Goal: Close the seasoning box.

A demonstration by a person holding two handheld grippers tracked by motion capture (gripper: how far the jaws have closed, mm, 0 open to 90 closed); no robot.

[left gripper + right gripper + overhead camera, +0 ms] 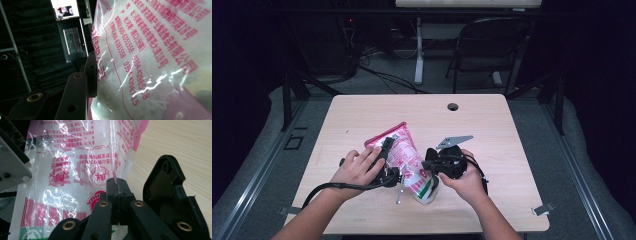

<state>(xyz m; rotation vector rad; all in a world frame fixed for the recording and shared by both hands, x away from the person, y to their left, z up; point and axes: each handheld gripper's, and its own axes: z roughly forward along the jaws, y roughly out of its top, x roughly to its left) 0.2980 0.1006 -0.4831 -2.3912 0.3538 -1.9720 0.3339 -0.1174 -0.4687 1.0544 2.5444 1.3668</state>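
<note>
A clear plastic bag [404, 157] with pink and red print and white contents is held over the table's front middle. My left gripper [388, 161] clamps the bag's body from the left. In the left gripper view one black finger [91, 72] presses against the bag [150, 57], and the other is hidden behind it. My right gripper [431, 167] meets the bag's lower end from the right. In the right gripper view its jaws [117, 185] stand together with a fold of the bag's film [75, 162] pinched between them.
The light wooden table [497, 135] has a cable hole [453, 106] near its far edge. A dark folding chair [492, 45] and a desk leg [418, 50] stand beyond it. Metal clips [542, 209] sit at the front corners. Dark floor surrounds the table.
</note>
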